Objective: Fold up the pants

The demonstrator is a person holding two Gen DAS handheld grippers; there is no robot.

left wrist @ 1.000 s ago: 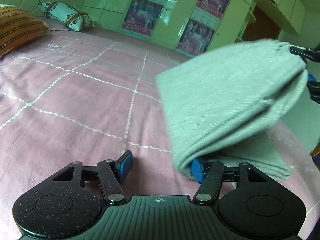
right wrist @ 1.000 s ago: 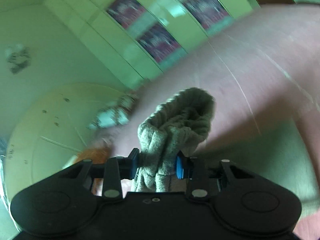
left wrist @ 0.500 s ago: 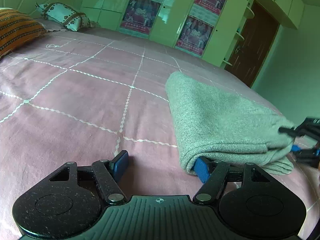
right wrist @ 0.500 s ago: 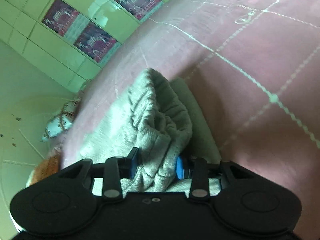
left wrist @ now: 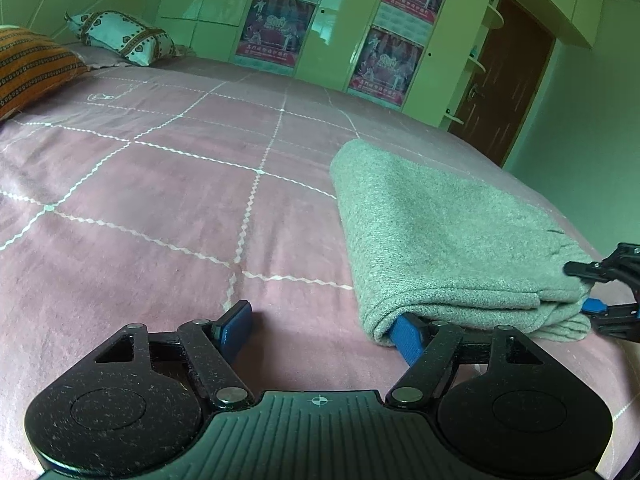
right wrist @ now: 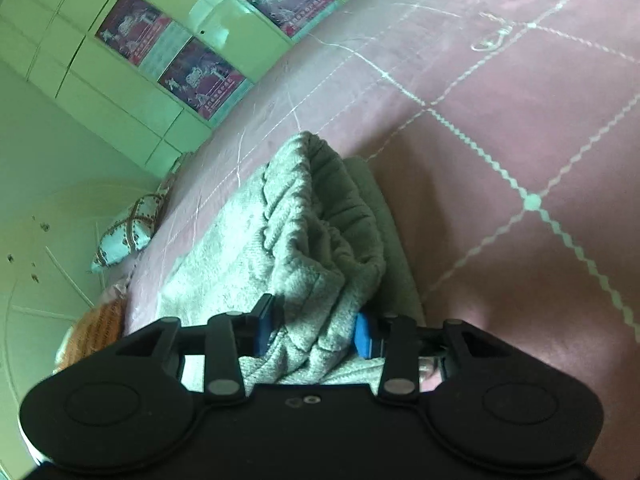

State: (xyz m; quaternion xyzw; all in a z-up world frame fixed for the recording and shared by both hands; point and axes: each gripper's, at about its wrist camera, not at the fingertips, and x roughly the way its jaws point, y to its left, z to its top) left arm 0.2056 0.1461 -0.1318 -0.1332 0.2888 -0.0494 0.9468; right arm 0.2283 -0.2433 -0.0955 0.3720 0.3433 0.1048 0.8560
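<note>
The grey pants (left wrist: 440,232) lie folded in a thick stack on the pink bed (left wrist: 160,200), at the right of the left wrist view. My left gripper (left wrist: 320,328) is open; its right blue pad sits under the near corner of the fold, its left pad rests on the bedspread. My right gripper (right wrist: 314,328) is shut on the bunched grey waistband end of the pants (right wrist: 320,240), low over the folded layers. It also shows in the left wrist view (left wrist: 600,288) at the far right edge of the pants.
The pink bedspread (right wrist: 500,120) has a white grid pattern. An orange pillow (left wrist: 28,68) and a white patterned pillow (left wrist: 124,38) lie at the head. Green wardrobes with posters (left wrist: 276,24) and a brown door (left wrist: 504,80) stand beyond the bed.
The right gripper has brought the held end of the pants down from mid-air onto the lower layers, closing the fold. The left gripper has stayed put and open.
</note>
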